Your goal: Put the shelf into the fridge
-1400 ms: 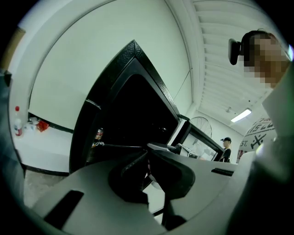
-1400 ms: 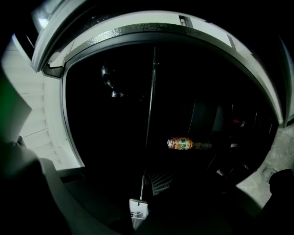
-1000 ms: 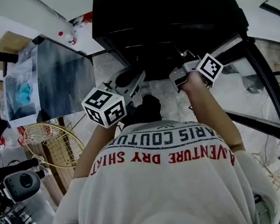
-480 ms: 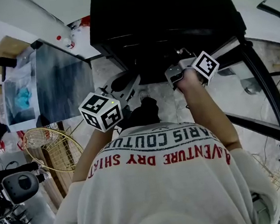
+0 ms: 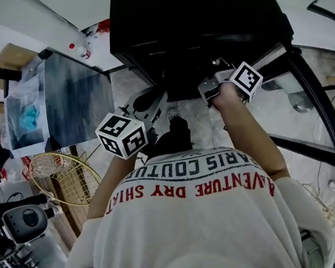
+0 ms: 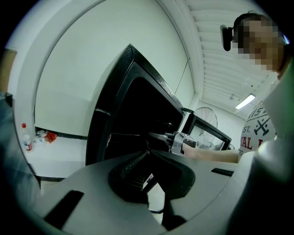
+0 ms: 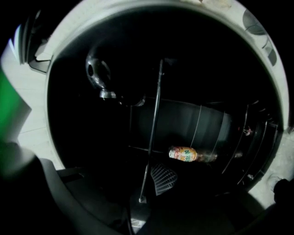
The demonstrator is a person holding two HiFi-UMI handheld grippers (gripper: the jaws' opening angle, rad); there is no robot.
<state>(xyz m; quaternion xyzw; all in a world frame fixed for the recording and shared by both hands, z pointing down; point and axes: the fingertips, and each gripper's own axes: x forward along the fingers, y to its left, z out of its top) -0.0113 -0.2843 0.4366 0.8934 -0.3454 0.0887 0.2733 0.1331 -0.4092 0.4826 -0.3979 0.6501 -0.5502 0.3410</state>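
my right claw [image 7: 150, 186] is clamped on the wire shelf [image 7: 154, 119], whose edge sits at the mouth of the fridge [image 5: 196, 23]. my left claw [image 6: 148, 153] is closed, its hold unclear. i should keep the shelf level and feed both sides into the fridge evenly.
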